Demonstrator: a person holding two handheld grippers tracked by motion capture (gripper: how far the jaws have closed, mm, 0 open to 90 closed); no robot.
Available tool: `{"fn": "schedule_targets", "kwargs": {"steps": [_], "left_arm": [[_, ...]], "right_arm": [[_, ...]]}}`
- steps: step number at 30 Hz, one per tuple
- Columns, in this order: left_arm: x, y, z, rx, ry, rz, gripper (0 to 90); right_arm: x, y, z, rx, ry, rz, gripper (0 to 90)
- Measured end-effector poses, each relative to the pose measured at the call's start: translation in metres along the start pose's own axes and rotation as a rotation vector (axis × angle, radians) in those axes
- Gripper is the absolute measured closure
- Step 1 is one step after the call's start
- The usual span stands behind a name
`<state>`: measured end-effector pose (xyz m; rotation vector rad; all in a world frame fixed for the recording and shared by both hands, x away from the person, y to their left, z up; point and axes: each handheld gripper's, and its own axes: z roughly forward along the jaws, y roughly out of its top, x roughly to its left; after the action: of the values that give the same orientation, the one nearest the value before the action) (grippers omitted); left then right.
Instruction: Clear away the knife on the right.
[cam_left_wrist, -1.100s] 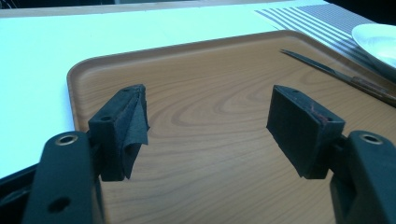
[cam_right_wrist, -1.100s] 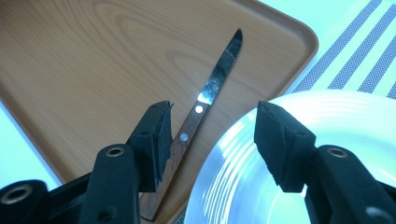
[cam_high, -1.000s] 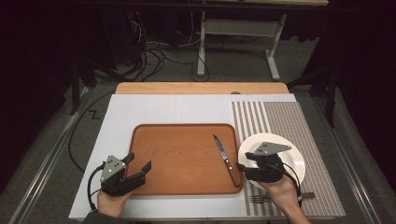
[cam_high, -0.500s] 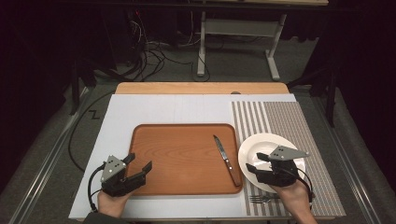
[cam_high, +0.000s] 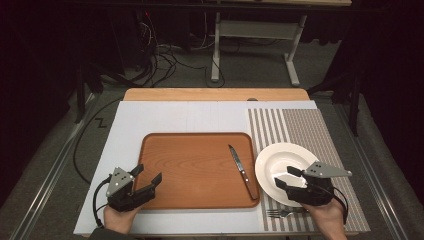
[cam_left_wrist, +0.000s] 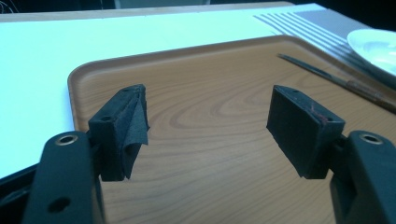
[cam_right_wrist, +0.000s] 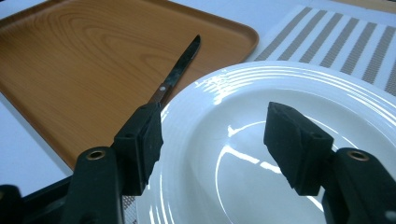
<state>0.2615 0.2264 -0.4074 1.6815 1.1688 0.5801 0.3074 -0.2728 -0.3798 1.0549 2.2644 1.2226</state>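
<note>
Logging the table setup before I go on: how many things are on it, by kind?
Tray: 1
Knife: 1
Plate: 1
Fork: 1
Placemat: 1
Total: 5

my jaws: black | round glossy plate (cam_high: 280, 165): white | wood-grain tray (cam_high: 190, 172): orange-brown | woven placemat (cam_high: 305, 127): grey-white stripes | flat worktop board (cam_high: 170, 117): pale white | slim knife (cam_high: 241, 170): dark handle
</note>
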Motion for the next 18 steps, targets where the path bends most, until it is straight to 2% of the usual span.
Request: {"fn": "schedule_targets", "kwargs": {"steps": [11, 18], "left_arm": [[0.001, 0.000, -0.001, 0.000, 0.004, -0.001, 29.9], [0.001, 0.000, 0.000, 0.000, 0.000, -0.005, 29.9]], "right_arm": [[-0.010, -0.016, -0.008, -0.045, 0.005, 0.053, 35.1], [-0.016, -0.028, -0.016, -0.116, 0.011, 0.101, 34.7]]}}
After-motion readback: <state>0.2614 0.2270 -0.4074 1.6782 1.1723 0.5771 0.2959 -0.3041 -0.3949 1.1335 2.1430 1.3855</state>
